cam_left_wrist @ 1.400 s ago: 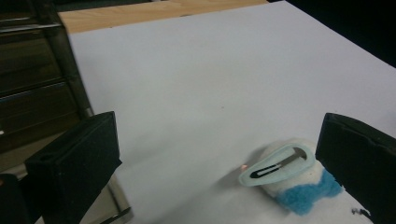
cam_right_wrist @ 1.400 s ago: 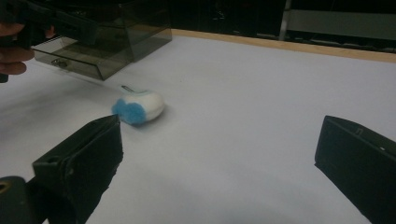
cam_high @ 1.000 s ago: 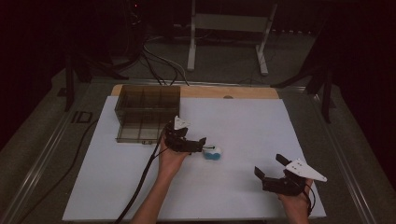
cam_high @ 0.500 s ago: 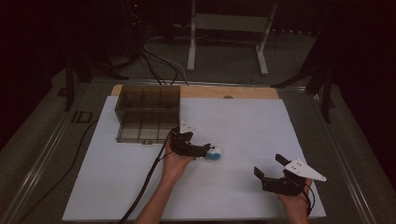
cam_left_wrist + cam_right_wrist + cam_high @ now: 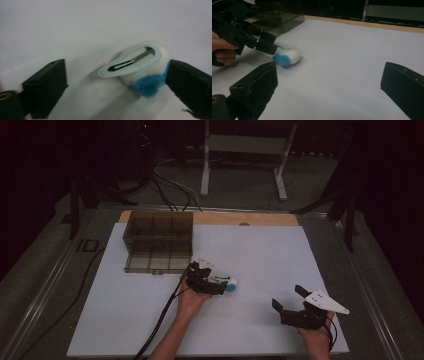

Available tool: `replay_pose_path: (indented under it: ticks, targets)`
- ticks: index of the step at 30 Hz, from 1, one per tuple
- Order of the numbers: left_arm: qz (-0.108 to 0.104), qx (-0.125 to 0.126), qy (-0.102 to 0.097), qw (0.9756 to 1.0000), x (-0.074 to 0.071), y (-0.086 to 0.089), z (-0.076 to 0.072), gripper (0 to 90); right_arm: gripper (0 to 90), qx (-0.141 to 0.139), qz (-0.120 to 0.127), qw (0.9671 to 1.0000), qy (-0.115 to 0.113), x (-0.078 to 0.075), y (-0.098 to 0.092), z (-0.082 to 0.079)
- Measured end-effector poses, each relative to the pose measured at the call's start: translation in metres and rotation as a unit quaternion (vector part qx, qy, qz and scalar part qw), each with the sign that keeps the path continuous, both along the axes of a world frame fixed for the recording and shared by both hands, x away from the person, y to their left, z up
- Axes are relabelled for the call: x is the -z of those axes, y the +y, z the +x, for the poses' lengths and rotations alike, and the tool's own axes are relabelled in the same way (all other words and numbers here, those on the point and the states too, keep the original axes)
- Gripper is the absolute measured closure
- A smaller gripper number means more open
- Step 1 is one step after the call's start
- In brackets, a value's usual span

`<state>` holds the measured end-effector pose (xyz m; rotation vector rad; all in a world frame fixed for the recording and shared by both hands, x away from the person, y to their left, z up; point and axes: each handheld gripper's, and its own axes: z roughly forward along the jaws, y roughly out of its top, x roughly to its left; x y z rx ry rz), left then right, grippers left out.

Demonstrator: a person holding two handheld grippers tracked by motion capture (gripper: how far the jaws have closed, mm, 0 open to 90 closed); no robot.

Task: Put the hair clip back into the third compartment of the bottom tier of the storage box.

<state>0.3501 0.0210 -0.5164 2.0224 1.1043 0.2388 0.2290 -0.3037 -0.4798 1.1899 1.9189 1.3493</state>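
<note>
Left claw [image 5: 227,285] low over white worktop [image 5: 260,255], jaws apart and just been narrowing, straddling fluffy white-and-blue hair clip [image 5: 140,66]. One jaw at clip's blue edge, other well clear; not clamped. Clip lying on worktop, metal snap side up, near brown compartment box [image 5: 157,240]. Right claw [image 5: 290,300] apart, holding nothing, well off to side.

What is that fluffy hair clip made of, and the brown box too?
The hair clip looks like a pale felt-like pad with a shiny metal snap, on fuzzy white and blue plush. The box seems smoky see-through plastic: its dividers show through the walls.
</note>
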Motion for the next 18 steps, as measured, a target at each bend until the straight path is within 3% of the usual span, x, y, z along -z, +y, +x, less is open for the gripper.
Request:
replay_pose_path:
  ticks: [11, 18]
  targets:
    - [0.013, 0.011, 0.011, 0.9998, 0.009, -0.013, -0.002, 8.8, 1.3, 0.001, 0.001, 1.0000, 0.000, 0.000, 0.000, 0.000]
    - [0.017, 0.027, 0.007, 0.9995, 0.009, -0.022, -0.005, 18.9, 1.3, 0.001, 0.000, 1.0000, 0.000, 0.000, 0.000, 0.000]
